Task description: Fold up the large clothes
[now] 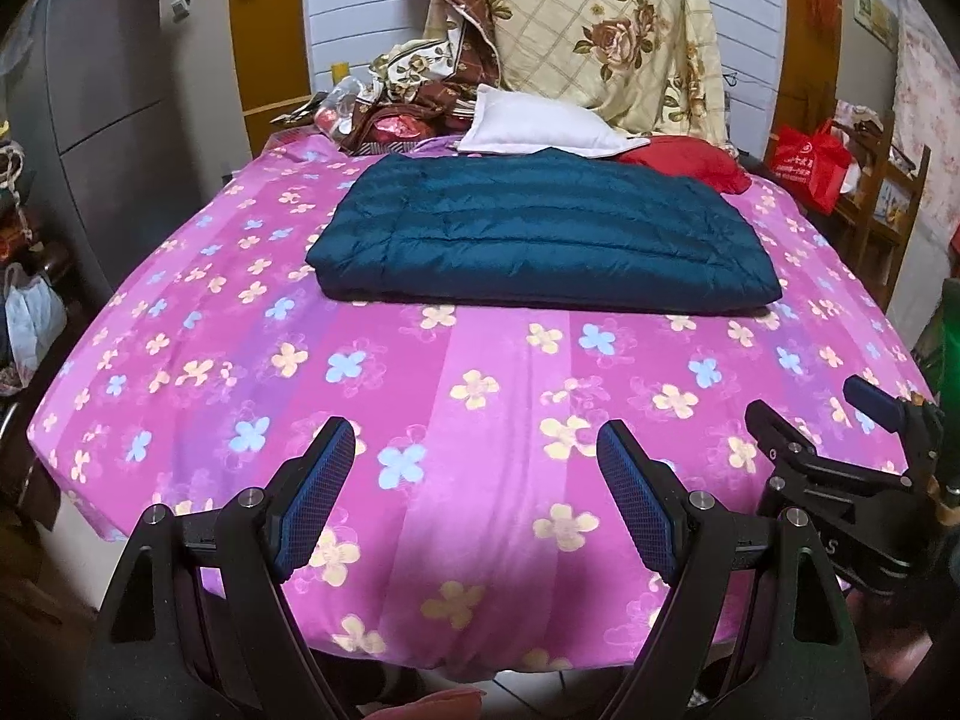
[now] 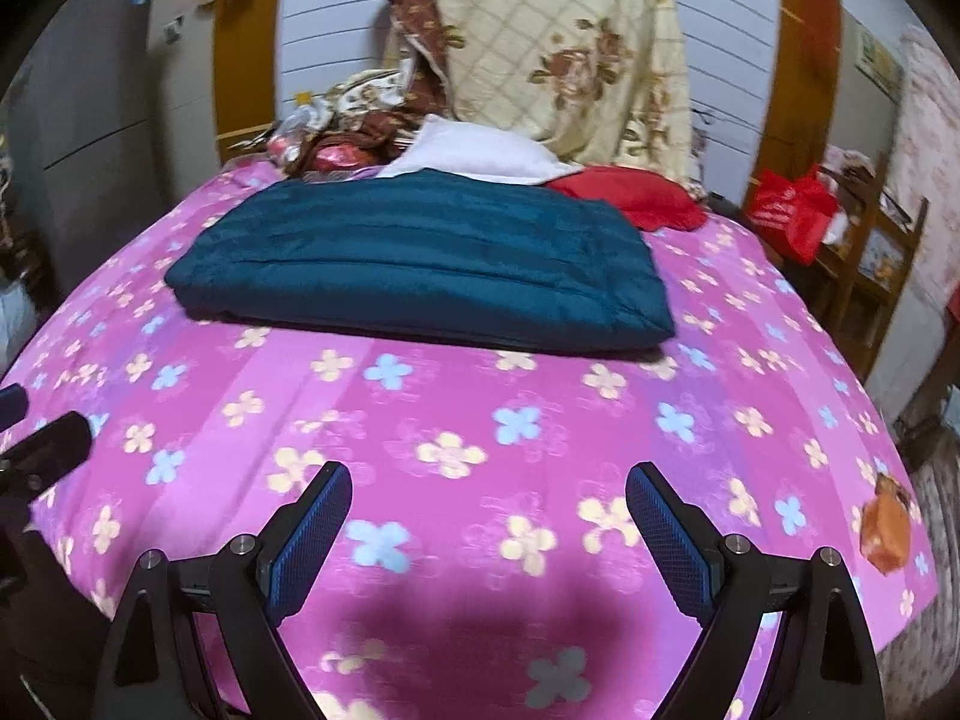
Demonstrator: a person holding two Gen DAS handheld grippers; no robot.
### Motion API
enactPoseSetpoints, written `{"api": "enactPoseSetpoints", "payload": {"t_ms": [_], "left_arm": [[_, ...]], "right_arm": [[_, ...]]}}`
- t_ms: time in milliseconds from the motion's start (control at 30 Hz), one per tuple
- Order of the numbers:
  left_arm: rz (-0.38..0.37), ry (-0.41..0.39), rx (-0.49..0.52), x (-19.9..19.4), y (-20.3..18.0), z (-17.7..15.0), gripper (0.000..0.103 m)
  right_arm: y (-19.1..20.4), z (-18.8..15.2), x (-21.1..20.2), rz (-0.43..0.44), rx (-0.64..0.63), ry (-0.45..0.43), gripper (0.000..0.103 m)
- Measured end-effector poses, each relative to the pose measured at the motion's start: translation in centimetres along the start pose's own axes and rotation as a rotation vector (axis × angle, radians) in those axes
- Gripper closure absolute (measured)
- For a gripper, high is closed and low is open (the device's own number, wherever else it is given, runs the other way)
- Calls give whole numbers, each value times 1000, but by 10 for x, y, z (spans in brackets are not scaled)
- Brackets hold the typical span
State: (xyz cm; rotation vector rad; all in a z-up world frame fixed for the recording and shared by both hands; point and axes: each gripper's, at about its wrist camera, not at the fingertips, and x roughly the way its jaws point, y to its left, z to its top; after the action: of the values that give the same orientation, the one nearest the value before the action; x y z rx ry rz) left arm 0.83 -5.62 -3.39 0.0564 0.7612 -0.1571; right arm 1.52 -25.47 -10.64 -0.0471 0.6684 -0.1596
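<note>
A dark teal quilted down jacket (image 1: 540, 234) lies folded into a flat rectangle on the far half of the bed; it also shows in the right wrist view (image 2: 420, 264). My left gripper (image 1: 474, 450) is open and empty, held above the near edge of the bed, well short of the jacket. My right gripper (image 2: 489, 492) is open and empty too, also over the near part of the bed. The right gripper shows at the right edge of the left wrist view (image 1: 840, 420).
The bed has a pink sheet with flowers (image 1: 480, 396). A white pillow (image 1: 528, 120), a red cloth (image 1: 690, 162) and a heap of floral bedding (image 1: 600, 30) sit behind the jacket. A grey fridge (image 1: 102, 90) stands left, a wooden rack with a red bag (image 1: 810, 162) right.
</note>
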Motion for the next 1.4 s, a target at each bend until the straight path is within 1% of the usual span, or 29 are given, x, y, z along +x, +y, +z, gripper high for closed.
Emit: {"api": "enactPoseSetpoints", "payload": {"t_ms": [100,200,333,467,600,700,833,967,1233,1400], "left_arm": [[-2,12,-12,4,4,-1,20],[-3,21,-23,7,9,-1,20],[4,28,-34,10,12,-3,20],[17,26,-38,11,13,-2,20],[20,26,-38,11,13,-3,20],[34,28,-38,12,12,-4,20],[34,36,-37,15,10,-5,20],[38,39,-26,16,5,-7,20],[33,44,-23,16,1,-9,20],[22,67,-26,20,-2,-12,20]], "right_arm": [[8,-1,-2,-22,-33,-7,12],[8,-1,-1,-33,-29,4,12],[7,-1,2,-12,-7,30,12],[12,-2,3,-19,-24,31,12],[9,-3,5,-13,-7,44,12],[5,-4,8,-20,10,56,12],[1,-7,9,-17,26,66,12],[0,-8,7,-11,22,59,12],[-2,-10,5,-16,34,56,12],[-5,-12,6,-19,46,60,12]]}}
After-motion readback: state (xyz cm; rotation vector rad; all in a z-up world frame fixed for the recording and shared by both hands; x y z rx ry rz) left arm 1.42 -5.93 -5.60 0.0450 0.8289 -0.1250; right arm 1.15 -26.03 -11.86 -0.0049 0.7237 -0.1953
